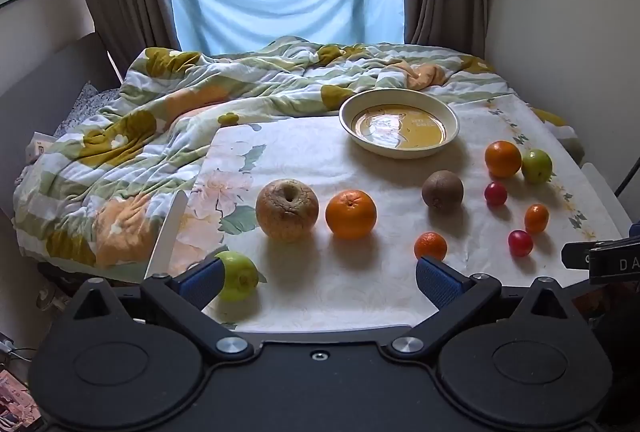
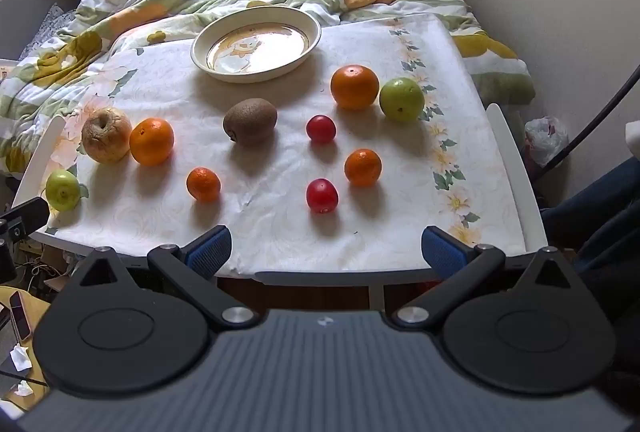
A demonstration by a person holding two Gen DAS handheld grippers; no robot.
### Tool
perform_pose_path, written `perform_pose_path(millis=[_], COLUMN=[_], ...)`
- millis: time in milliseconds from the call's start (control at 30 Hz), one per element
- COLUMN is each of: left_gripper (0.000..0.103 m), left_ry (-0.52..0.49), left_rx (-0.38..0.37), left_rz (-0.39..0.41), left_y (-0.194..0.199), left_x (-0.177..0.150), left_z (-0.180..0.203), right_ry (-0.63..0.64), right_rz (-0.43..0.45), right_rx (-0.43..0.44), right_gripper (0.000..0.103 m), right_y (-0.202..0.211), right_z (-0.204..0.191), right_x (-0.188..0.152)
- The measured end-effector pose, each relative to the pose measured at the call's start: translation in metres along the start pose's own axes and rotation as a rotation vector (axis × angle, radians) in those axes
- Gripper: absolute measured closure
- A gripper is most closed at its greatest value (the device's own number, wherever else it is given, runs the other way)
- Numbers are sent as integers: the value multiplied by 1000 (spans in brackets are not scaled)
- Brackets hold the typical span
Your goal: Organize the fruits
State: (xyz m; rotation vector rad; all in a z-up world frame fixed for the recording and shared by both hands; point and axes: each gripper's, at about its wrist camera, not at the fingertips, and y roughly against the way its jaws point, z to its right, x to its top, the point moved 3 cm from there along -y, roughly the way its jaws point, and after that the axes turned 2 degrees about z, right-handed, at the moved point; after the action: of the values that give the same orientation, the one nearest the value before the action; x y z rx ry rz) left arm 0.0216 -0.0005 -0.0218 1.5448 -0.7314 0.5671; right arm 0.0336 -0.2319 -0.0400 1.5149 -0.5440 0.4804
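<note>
Left wrist view: the left tool (image 1: 318,278) hung wide and empty at the table's (image 1: 360,296) near edge, a green fruit (image 1: 238,275) beside its left finger; best approached squarely, closed gently.

Right wrist view: the right tool (image 2: 326,248) gaped wide, empty; the bowl (image 2: 256,41) sat empty beyond the scattered fruit.

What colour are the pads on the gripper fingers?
Blue, on both the left gripper and right gripper; the right wrist view shows the pads best.
</note>
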Motion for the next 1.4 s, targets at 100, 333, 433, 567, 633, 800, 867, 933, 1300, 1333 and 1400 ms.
perform_pose_path(millis=[100,333,433,567,633,800,867,933,1300,1333,1400], left_gripper=[0,0,0,0,0,0,0,0,0,0,0], left_ry=[22,38,43,48,52,58,60,60,60,60,59], left_rx=[-18,-25,-22,-16,-13,-10,-11,-11,-11,-11,-10], left_rz=[0,11,7,1,-2,-9,-11,-10,-11,-11,-10], left_y=[-1,0,-1,-2,-2,-3,-3,-2,-3,-3,-3], left_x=[4,3,2,2,1,-1,-2,-2,-1,-1,-1], left_z=[0,-8,-9,-9,-10,-12,-13,-13,-12,-12,-12], right_ry=[2,4,4,4,4,3,4,3,2,2,2], right_rz=[4,12,13,13,12,8,9,9,6,5,6], right_rx=[-4,-8,-8,-7,-7,-6,-5,-5,-5,-5,-6], right_gripper=[0,0,0,0,0,0,0,0,0,0,0], right_y=[0,-1,-1,-2,-2,-1,-1,-1,-5,-5,-5], right_z=[0,-1,-1,-2,-2,-3,-4,-4,-3,-3,-3], right_x=[0,1,1,1,1,4,3,4,0,0,-1])
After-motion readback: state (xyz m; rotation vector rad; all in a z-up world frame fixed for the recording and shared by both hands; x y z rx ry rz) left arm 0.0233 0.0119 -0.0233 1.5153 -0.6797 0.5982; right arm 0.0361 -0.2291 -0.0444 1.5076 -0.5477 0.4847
